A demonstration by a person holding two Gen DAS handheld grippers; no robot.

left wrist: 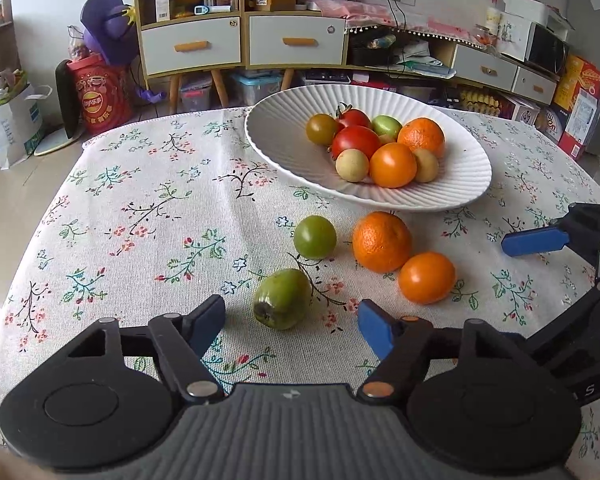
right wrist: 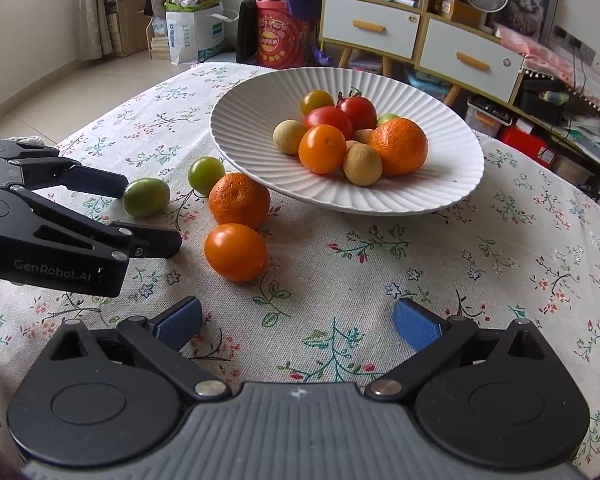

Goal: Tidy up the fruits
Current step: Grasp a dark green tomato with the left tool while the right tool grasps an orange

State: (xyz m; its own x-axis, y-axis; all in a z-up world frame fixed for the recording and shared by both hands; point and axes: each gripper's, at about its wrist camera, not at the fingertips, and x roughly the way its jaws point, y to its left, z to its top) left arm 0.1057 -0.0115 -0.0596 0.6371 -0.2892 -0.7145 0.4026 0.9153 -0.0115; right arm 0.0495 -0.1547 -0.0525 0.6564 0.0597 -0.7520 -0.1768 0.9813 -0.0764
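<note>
Hidden bits and cut-off edges from both wrist views

From the right wrist I see only a sliver of the green fruit (right wrist: 387, 118) in the white plate (right wrist: 252, 120), tucked behind the mandarin (right wrist: 400, 150), and two small tan fruits (right wrist: 362, 135) mostly covered by their neighbours. My right gripper (left wrist: 536, 240) is cut by the left view's edge, one blue finger showing. The tablecloth (left wrist: 140, 208) runs off every frame. Shelf box labels (left wrist: 163, 7) are too small to read.
</note>
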